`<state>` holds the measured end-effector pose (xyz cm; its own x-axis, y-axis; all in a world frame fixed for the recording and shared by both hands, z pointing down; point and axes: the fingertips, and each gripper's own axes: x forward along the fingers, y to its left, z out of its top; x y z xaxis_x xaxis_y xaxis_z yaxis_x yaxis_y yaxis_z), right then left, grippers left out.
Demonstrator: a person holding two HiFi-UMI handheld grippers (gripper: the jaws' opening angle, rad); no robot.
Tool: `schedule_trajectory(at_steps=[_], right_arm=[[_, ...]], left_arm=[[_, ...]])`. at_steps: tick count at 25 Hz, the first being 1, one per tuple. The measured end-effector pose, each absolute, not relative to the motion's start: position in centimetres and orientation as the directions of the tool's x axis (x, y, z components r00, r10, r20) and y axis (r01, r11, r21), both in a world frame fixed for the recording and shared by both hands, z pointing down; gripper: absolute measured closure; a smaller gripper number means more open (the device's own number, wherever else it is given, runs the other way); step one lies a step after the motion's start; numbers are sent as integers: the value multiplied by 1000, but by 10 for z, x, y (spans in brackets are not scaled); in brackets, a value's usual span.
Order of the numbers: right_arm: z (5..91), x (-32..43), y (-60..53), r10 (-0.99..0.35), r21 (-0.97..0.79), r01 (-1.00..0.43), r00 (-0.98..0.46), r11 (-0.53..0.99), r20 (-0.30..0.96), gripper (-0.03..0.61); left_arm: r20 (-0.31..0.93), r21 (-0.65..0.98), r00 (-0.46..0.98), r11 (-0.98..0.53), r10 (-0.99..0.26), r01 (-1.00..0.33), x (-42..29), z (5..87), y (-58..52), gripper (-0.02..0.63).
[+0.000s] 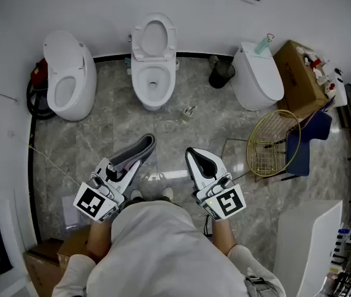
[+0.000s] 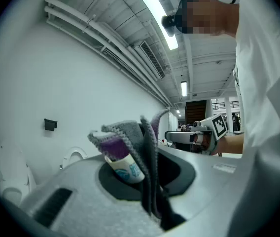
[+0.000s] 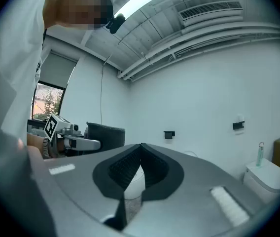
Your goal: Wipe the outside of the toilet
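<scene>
Three toilets along back wall: left toilet (image 1: 69, 79), middle toilet (image 1: 153, 64), right toilet (image 1: 259, 78). Bin (image 1: 221, 74) between middle and right. Box (image 1: 299, 73) right of right toilet, wire basket (image 1: 274, 142) in front. Left gripper (image 1: 146, 142), cloth (image 2: 135, 137) in it, and right gripper (image 1: 191, 154) side by side before middle toilet.

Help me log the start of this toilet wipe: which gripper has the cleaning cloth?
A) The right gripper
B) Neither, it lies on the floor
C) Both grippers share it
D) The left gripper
D: the left gripper is shut on the grey and purple cloth, which stands up between its jaws, while the right gripper is shut with nothing between its jaws.
</scene>
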<state>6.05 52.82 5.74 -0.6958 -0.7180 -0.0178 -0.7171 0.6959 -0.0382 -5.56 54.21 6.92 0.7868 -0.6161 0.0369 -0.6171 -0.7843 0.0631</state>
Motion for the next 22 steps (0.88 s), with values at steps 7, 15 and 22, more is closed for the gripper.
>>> schedule_trajectory(at_steps=[7,15,22], right_arm=[[54,60,534,-714,-38,-713,-700,700,-16,586],[51,58,539,-713,-71,-710,-699,701,-51,584],[55,56,548,-661,-111,-654,-749,749,-47,436]], left_arm=[[25,69,793,-790,-609,-609,-52,65,547,568],[21,73,796,-793,-605,-605,-54,65,552,568],[17,89,799,-795,-601,-600,-56,67,558,568]])
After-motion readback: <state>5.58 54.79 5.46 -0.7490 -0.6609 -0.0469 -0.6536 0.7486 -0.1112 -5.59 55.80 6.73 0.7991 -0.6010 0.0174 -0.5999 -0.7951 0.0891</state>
